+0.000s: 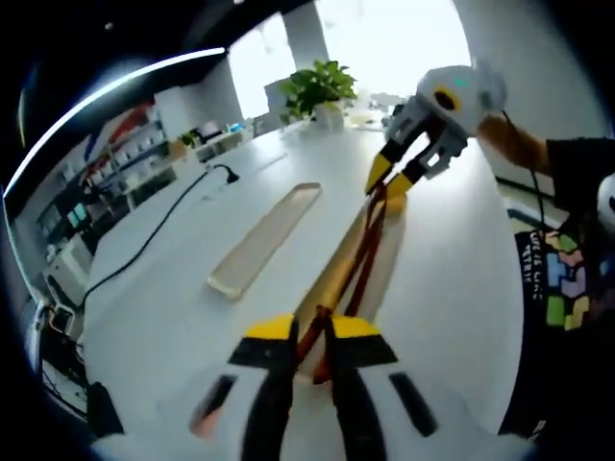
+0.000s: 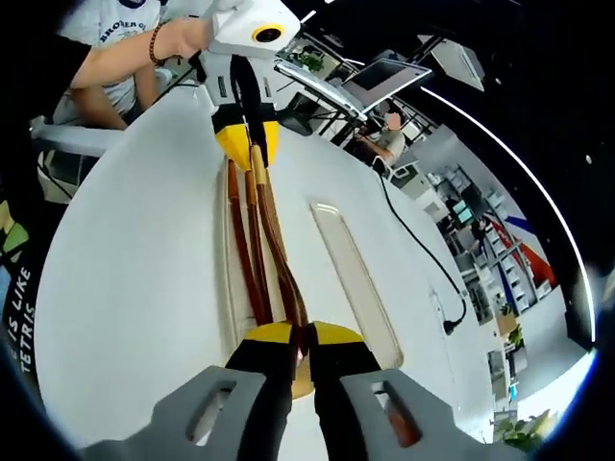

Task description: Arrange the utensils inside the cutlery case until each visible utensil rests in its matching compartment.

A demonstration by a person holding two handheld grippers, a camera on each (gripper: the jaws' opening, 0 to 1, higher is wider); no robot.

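Several long brown wooden utensils (image 1: 365, 250) (image 2: 259, 250) lie lengthwise along a pale beige cutlery case tray (image 1: 384, 264) (image 2: 231, 307) on the white table. My left gripper (image 1: 313, 331) is shut on their near end. At their far end in the left gripper view, my right gripper (image 1: 389, 182) pinches them with its yellow tips. In the right gripper view my right gripper (image 2: 305, 336) is shut on the utensils' end, and the left gripper (image 2: 247, 144) grips the opposite end. A second, empty beige case half (image 1: 264, 240) (image 2: 354, 279) lies parallel beside the first.
A black cable (image 1: 144, 245) (image 2: 413, 240) runs across the white table (image 1: 452, 288) beyond the empty half. A potted plant (image 1: 322, 91) stands at the far end. A person in a black printed shirt (image 1: 567, 279) stands at the table's edge.
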